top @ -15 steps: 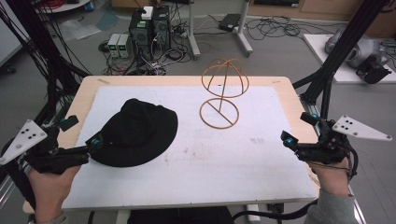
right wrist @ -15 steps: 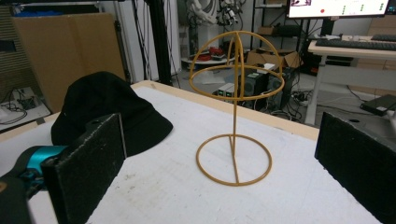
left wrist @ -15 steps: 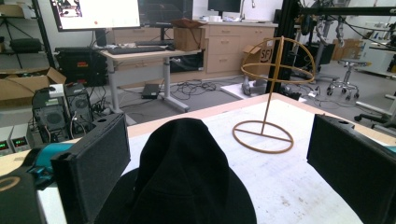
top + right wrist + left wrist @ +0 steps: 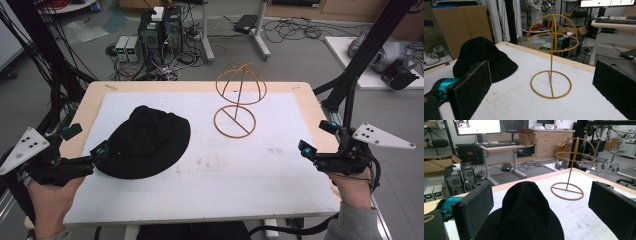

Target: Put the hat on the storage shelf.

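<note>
On the white-covered bench, taken left to right with the wire hat stand as landmark:

1. Left tongs — held at the bench's left edge, well to the left of the stand. Jaws spread wide, gripping nothing. Tip sits just beside the hat's brim, possibly touching it; the high view does not settle contact. In the left gripper view the two black jaws stand apart with the hat between and ahead of them.

2. Black hat — soft, brimmed, lying crown up on the bench, left of the stand and apart from it. Not lifted, not gripped.

3. Wire hat stand — golden, upright, ring base flat on the bench, domed cage on top. Bare; nothing hangs on it.

4. Right tongs — held at the bench's right edge, right of the stand and well apart from it. Jaws likewise released and wide, nothing between them; the right gripper view looks across at the stand.

Progress, as judged: the work appears to be putting the hat on the stand. Nothing of it is done. Left to do: grip the hat, raise it, carry it rightward, seat the crown over the dome.
</note>
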